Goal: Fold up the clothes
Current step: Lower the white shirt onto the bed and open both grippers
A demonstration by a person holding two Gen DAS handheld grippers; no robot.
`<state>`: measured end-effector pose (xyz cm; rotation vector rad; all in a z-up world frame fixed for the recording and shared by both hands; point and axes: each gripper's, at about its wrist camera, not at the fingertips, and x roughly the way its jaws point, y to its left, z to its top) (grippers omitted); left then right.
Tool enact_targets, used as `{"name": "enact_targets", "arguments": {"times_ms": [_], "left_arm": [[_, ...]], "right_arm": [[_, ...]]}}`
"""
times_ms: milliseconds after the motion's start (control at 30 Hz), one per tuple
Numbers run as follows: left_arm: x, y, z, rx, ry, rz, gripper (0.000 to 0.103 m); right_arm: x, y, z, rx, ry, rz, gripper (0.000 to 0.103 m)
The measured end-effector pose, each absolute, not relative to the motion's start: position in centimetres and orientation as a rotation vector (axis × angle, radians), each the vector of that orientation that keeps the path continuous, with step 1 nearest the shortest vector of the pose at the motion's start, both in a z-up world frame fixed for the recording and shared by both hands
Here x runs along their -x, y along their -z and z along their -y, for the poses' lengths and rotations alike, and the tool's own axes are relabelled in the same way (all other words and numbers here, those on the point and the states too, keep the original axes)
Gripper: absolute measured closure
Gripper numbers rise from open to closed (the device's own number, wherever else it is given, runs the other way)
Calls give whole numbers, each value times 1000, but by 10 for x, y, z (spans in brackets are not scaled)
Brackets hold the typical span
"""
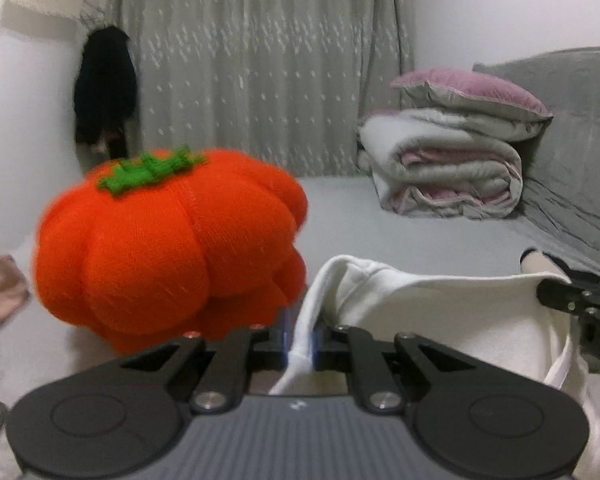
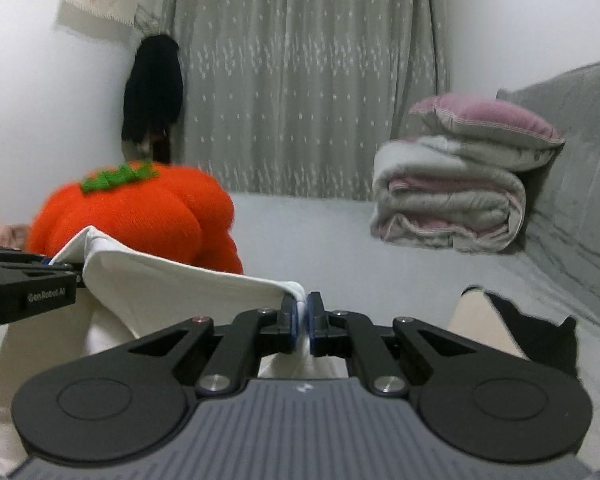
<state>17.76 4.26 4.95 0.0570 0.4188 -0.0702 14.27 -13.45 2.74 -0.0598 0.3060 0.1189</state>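
White garment (image 1: 440, 304) held up taut just right of orange pumpkin cushion (image 1: 168, 240), above grey bed (image 1: 380, 224); left gripper (image 1: 300, 344) pinched on one edge, right gripper (image 2: 303, 316) pinched on other; likely fold step; next: carry held edge over evenly, keep tension.

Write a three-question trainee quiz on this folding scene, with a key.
1. True or false: the left gripper and the right gripper are both shut on the white garment.
2. Which toy sits on the bed behind the garment? A) blue ball B) orange plush pumpkin C) brown bear
3. Fill in: a pink pillow lies on top of the folded ____.

Key: 1 true; 2 B; 3 quilt.
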Motion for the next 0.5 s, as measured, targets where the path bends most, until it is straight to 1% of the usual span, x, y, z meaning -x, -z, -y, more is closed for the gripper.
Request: {"name": "enact_targets", "arguments": {"times_ms": [200,433,467,500], "left_arm": [[-210,-11,-39,-63,75,-487,93],[-240,16,-28,-72,62,-552,93],[-242,19,-29,-69,62,-563,90],[-243,22,-29,-65,61,-575,85]], "right_arm": [[-177,12,132,75,-117,-388,97],[-198,45,128,95,-116,-452,96],[-201,48,129,93,-121,-463,94],[-203,51,129,91,-128,-475,93]]}}
